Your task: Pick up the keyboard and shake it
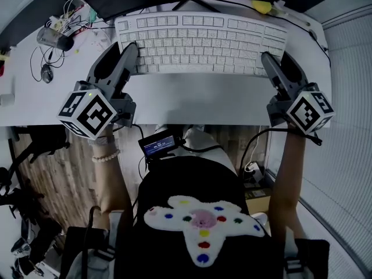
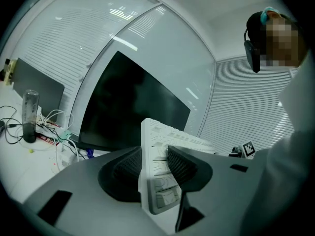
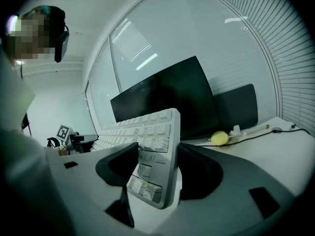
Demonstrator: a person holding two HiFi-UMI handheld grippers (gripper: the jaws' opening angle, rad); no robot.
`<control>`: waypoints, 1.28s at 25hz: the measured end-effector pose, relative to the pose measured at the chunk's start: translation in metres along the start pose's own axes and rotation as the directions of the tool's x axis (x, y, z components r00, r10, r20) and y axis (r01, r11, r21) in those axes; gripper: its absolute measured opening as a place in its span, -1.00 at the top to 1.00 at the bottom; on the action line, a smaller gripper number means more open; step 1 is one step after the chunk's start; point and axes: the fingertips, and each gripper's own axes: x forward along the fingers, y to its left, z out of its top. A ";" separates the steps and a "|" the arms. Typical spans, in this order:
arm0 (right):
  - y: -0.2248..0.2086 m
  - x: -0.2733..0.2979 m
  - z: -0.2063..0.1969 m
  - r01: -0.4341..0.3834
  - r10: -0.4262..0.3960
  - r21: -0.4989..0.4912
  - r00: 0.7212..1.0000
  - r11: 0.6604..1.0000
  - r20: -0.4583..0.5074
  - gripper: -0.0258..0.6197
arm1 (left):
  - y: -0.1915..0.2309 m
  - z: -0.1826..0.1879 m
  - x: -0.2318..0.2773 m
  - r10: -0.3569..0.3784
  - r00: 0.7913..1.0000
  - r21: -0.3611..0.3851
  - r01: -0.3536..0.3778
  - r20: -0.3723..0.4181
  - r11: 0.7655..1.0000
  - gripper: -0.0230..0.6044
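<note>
The flat white plastic keyboard (image 1: 200,42) hung above the white desk (image 1: 197,103), at twelve o'clock. The left gripper (image 1: 131,54) clamped its nine o'clock end and the right gripper (image 1: 268,60) its three o'clock end. Shaking would probably need firm, matched, small strokes.

I count one keyboard (image 1: 200,42), gripped by two pairs of fingers, one pair on my left gripper (image 1: 131,51) and one on my right gripper (image 1: 268,60). The grippers carry two cubes in all, the left marker cube (image 1: 87,110) and the right marker cube (image 1: 310,110). Beyond my fingertips stands one dark monitor (image 2: 133,102), past my right fingers lies one yellow object (image 3: 220,138), and out to the side of my left fingers I make out one clear cylinder (image 2: 30,114), one mouse (image 1: 46,72) and a tangle of cables (image 2: 49,118) I cannot count
</note>
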 end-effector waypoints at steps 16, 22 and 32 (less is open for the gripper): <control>0.003 -0.004 -0.004 0.031 -0.030 0.046 0.999 0.998 -0.025 0.12 | 0.002 0.001 0.004 -0.008 1.000 -0.025 0.007 -0.029 1.000 0.40; 0.004 -0.005 0.002 0.011 -0.005 -0.049 0.993 0.999 0.117 0.12 | 0.002 0.000 0.002 -0.036 0.996 0.028 0.034 0.083 0.999 0.40; 0.002 -0.004 0.003 0.019 0.014 -0.131 0.969 0.991 0.245 0.12 | 0.006 -0.002 0.004 -0.087 0.974 0.113 0.064 0.209 0.991 0.40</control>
